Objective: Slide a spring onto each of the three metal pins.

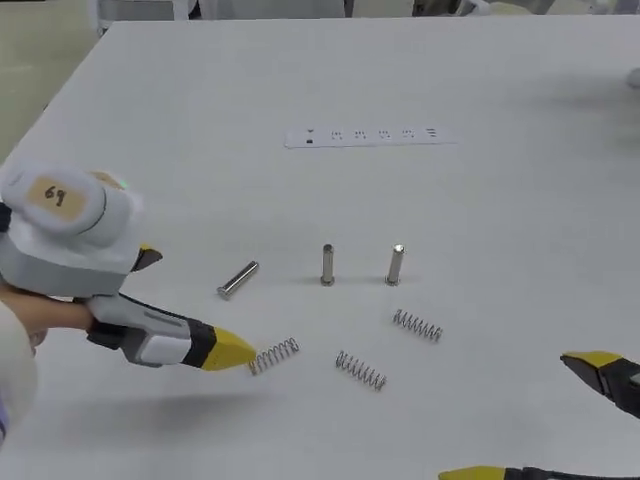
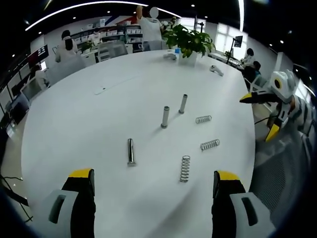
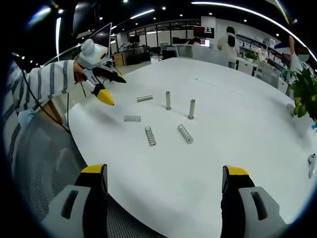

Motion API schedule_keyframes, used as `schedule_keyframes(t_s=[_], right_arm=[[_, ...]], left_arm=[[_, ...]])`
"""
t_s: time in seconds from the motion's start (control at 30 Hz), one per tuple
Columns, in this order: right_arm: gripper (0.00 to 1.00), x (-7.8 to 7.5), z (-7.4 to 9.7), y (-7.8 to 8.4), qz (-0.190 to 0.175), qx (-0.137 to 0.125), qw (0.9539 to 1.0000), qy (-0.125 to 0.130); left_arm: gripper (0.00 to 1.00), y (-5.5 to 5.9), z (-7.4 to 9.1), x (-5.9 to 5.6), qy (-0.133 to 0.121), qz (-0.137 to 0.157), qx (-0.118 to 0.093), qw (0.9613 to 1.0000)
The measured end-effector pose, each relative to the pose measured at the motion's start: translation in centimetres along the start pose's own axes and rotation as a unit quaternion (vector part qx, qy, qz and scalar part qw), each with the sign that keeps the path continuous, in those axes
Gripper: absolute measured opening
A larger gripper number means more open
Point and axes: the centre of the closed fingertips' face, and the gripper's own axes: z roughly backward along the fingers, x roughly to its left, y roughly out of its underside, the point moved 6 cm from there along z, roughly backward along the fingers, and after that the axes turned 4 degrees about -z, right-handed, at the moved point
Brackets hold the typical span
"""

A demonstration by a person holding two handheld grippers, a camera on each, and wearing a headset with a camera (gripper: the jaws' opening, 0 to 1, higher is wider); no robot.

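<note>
A small yellow sticker [image 1: 52,195] on top of the left gripper [image 1: 200,304] has the number "69" written on it by hand. The white power strip [image 1: 370,136] on the table has tiny dark marks, too small to read.

A large white table [image 1: 480,90] with a rounded end fills the middle of an open office. A white power strip [image 1: 372,136] lies flat on the table, toward its far side. A leafy potted plant [image 2: 190,40] stands at one end of the table, and bright windows [image 2: 224,33] lie beyond that end. Rows of desks [image 2: 106,49] with chairs stretch away past the table's far edge. Long light strips [image 2: 74,10] run across the dark ceiling above the table. A grey mesh chair [image 3: 44,163] sits against the table's near edge. Pale floor [image 1: 35,50] shows beside the table.
</note>
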Motion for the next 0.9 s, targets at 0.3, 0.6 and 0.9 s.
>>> schedule_keyframes(t_s=[0.3,0.6,0.9], right_arm=[[0.96,-0.2,0.1,-0.4,-0.003,-0.008,0.9999,0.008],[0.96,-0.5,0.2,-0.8,-0.007,-0.017,0.9997,0.017],[0.98,-0.4,0.1,-0.9,-0.011,-0.021,0.9995,0.019]], left_arm=[[0.93,-0.3,-0.9,0.7,0.009,0.004,0.003,0.9999],[0.83,-0.7,-2.5,0.9,0.021,-0.014,0.014,0.9996],[0.75,-1.4,-3.9,1.0,0.038,-0.021,0.02,0.9989]])
